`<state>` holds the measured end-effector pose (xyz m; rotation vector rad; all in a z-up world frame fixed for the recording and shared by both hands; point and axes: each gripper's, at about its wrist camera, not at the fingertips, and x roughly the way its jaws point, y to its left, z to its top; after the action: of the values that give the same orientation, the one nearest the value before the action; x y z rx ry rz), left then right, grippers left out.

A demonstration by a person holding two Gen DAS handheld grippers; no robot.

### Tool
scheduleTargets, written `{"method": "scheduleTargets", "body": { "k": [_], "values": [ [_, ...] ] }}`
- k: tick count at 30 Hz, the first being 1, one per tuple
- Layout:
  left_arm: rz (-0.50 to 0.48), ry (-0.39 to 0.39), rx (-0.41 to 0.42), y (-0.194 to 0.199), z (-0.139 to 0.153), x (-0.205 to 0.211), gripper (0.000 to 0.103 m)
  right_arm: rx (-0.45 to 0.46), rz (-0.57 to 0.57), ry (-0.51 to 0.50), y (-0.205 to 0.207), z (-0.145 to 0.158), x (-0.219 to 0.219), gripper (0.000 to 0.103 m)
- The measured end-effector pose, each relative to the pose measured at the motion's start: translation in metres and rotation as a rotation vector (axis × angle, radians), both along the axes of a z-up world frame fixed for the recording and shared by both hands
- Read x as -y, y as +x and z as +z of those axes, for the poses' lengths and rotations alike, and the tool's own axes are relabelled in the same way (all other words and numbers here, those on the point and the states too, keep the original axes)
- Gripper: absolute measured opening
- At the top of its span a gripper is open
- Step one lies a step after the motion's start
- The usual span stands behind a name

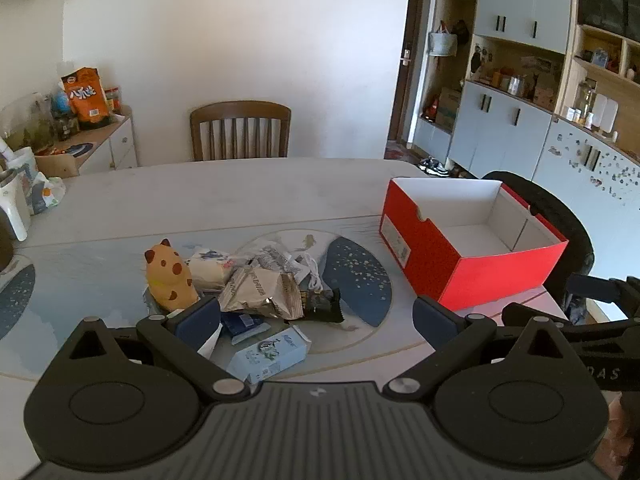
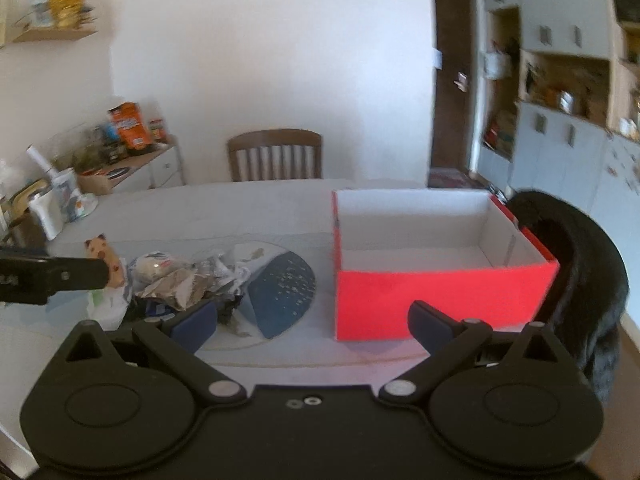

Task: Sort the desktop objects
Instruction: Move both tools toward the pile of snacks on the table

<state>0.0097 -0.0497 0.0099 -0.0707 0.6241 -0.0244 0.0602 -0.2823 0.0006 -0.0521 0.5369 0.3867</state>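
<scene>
We see our right gripper [image 2: 314, 322] spread wide with nothing between its dark blue pads [image 2: 196, 320]. Ahead, an open red cardboard box with a white interior [image 2: 440, 300] stands on the pale table [image 2: 240, 208], right of a heap of crumpled snack wrappers [image 2: 188, 284].

A: Can you see the whole yellow cat toy [image 1: 168, 278]?

B: No. In the left wrist view its bottom right side is hidden behind one pad [image 1: 198, 320] of the left gripper [image 1: 316, 316]. In the right wrist view the other gripper's black arm covers part of it.

A: What about the dark blue packet [image 1: 242, 325]?

B: Only a bit shows. The snack bags [image 1: 262, 292] lie on top of it. The words on them are too small to read.

A: And the red box [image 2: 440, 292]?

B: It looks blurry in the right wrist view. The black chair back [image 2: 576, 264] is partly hidden behind it.

A: The right gripper [image 1: 592, 320]?

B: The left view's edge cuts it off.
</scene>
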Motion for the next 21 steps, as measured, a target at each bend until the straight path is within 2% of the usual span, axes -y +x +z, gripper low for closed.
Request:
{"method": "scheduleTargets", "body": {
  "k": [8,12,16,21],
  "values": [
    [0.015,0.086,0.014,0.005,-0.006,-0.009,0.103,0.006,0.137,0.001,0.014,0.001,-0.025,0.102],
    [0.03,0.105,0.026,0.013,-0.009,-0.03,0.103,0.003,0.155,0.011,0.023,-0.001,-0.041,0.102],
    [0.03,0.092,0.018,0.028,-0.018,-0.056,0.103,-0.011,0.165,-0.016,0.033,-0.008,-0.063,0.1],
    [-0.006,0.114,0.023,0.048,-0.031,-0.084,0.103,-0.037,0.198,-0.034,0.047,-0.019,-0.094,0.098]
  ]
}}
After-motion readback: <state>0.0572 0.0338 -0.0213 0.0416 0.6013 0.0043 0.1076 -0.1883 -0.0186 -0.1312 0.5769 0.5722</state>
